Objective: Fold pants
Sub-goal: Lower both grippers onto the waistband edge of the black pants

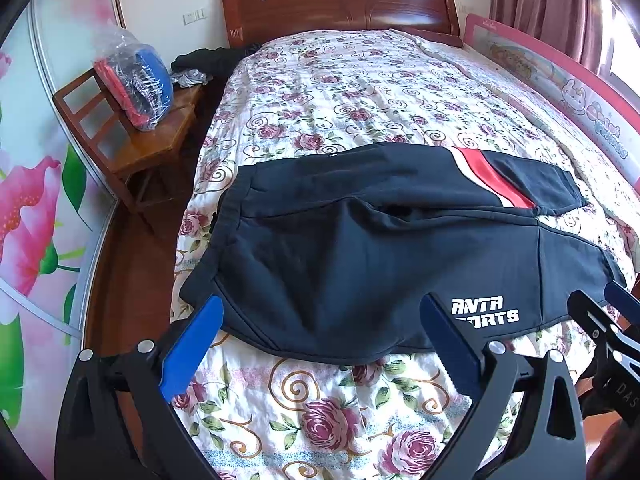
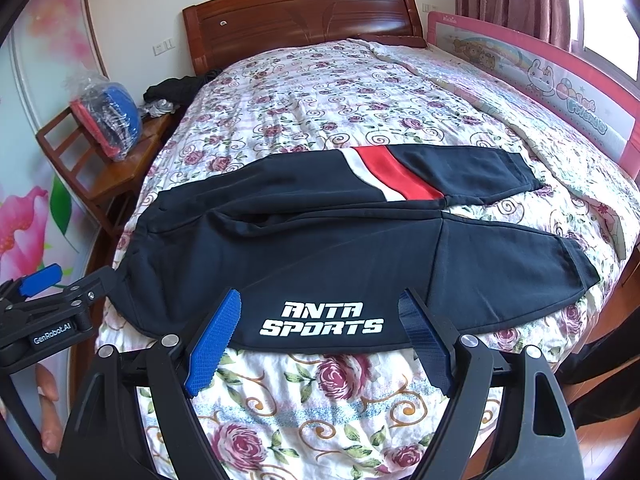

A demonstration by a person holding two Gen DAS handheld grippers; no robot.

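Both tongs stand wide open and empty, held just short of the near hem of the track pants.

Left wrist view: left tongs [image 1: 320, 328] gape over the near edge of the dark navy track pants [image 1: 360, 248], blue fingers [image 1: 192, 352] either side, no cloth pinched. Pants lie flat across the foot half of the bed, on the floral quilt [image 1: 340, 92]. Waistband toward the left side of the bed, cuffs toward the right. Legs side by side, apart at the cuffs; far leg carries a red and white stripe [image 1: 490, 178]. Right tongs [image 1: 600, 304] show at the right edge. Wooden chair [image 1: 136, 148] beside the bed holds a plastic-wrapped bundle [image 1: 136, 80].

Right wrist view: right tongs [image 2: 320, 316] open likewise, framing the white ANTA SPORTS print [image 2: 322, 318] on the near leg; fingers hang over the hem without closing on it. Left tongs [image 2: 44, 280] visible at the left edge, a hand [image 2: 46, 408] beneath. Headboard [image 2: 300, 16] and pink bed rail [image 2: 540, 76] beyond.

Progress, judged: pants spread out, some wrinkling at the crotch, no fold made. Likely first step is bringing one leg over the other, then folding along the length. All folding remains.
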